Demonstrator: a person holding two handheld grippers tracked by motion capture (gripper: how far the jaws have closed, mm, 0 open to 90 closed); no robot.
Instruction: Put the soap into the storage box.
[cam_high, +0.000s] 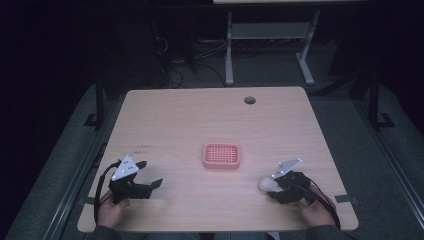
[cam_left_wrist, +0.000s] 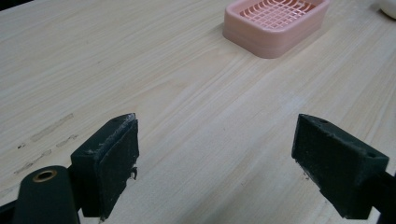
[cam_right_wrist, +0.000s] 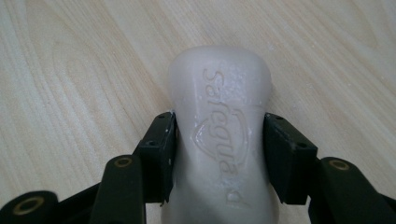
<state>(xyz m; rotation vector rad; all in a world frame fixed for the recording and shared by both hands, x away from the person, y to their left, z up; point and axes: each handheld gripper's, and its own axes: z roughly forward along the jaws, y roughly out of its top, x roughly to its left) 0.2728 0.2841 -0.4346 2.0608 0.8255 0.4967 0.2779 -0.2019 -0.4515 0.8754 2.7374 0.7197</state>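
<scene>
A white bar of soap (cam_right_wrist: 219, 140) with embossed lettering lies on the wooden table, and my right gripper (cam_right_wrist: 219, 154) is shut on its sides. In the high view the soap (cam_high: 266, 184) sticks out to the left of the right gripper (cam_high: 278, 189) at the table's front right. A pink slotted soap dish (cam_high: 221, 155) sits near the middle of the table. In the left gripper view that dish (cam_left_wrist: 275, 23) stands far ahead to the right. My left gripper (cam_high: 148, 175) is open at the front left, jaws wide apart with bare wood between them (cam_left_wrist: 215, 154).
The wooden table (cam_high: 190, 120) has a round cable hole (cam_high: 249, 100) near its far edge. Beyond the table stands a white desk frame (cam_high: 270, 45) on a dark floor. A person's hands hold both grippers at the front edge.
</scene>
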